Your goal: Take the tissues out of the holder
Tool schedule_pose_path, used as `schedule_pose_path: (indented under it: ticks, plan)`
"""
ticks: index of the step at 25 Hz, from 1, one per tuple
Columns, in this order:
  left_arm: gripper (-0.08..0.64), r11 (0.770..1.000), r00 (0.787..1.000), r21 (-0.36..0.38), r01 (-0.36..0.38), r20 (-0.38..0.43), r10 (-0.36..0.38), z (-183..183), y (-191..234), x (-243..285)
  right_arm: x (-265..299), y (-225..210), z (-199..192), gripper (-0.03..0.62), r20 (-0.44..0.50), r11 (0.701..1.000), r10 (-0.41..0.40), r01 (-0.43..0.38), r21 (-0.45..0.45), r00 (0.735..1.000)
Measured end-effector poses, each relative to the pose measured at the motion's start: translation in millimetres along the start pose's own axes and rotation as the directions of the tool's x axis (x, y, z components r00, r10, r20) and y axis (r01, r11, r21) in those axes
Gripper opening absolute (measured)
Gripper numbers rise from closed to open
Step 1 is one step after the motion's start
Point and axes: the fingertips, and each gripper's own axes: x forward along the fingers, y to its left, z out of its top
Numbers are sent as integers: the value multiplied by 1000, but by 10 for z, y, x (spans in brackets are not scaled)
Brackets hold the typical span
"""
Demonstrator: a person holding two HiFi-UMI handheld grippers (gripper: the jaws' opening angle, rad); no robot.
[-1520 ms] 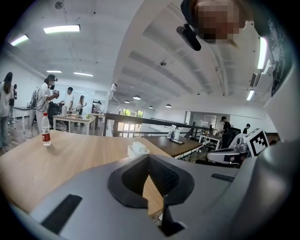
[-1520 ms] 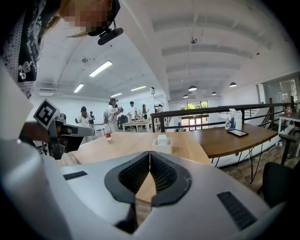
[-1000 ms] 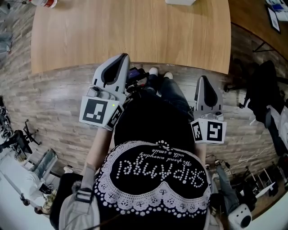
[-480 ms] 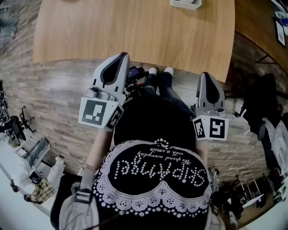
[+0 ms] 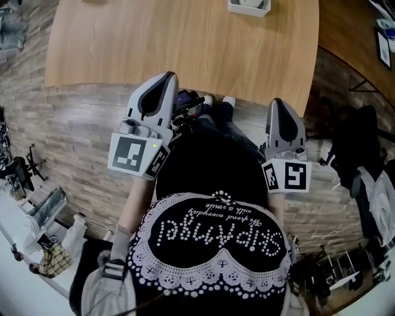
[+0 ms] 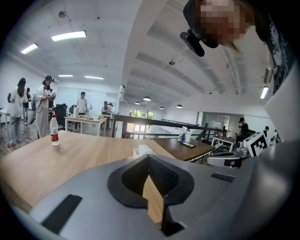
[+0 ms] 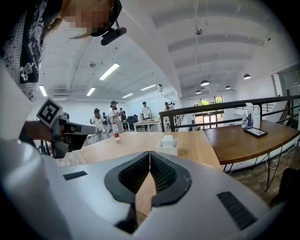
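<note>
Tissues (image 7: 168, 139) far across the surface (image 5: 185, 43), not yet reached
A pale wad pokes from the top of a small white holder (image 7: 167, 150) at the far edge. It should be light, soft and easily torn, so pinch the exposed top gently. The left gripper (image 6: 149, 157) and right gripper (image 7: 149, 153) are both pressed together, empty, well apart from it

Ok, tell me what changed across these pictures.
The right tool edged slightly toward the table, and the tissue holder shows more fully at the head view's top edge. The left tool kept its place; both are shut, holding nothing.
</note>
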Motion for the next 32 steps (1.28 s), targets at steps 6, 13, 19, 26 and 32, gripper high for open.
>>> schedule_pose_path:
  ticks: [6, 13, 19, 26, 32]
  plan:
    - [6, 1000, 999, -10, -26, 28, 27, 87, 160, -148, 58, 167, 117, 11, 17, 1000, 23, -23, -10, 1000]
    - [6, 999, 999, -13, -35, 12, 35, 14, 272, -163, 121, 297, 68, 11, -22, 997, 42, -43, -60, 999]
    - [6, 1000, 1000, -11, -7, -13, 7, -34, 133, 44, 61, 79, -6, 11, -30, 998, 8, -10, -55, 1000]
    - [6, 999, 999, 1, 51, -20, -51, 0, 41, 190, -16, -26, -22, 11, -22, 998, -53, 52, -23, 998]
    - [6, 996, 996, -3, 85, -35, -85, -14, -22, 340, -14, -157, -28, 11, -16, 996, -92, 92, 7, 996]
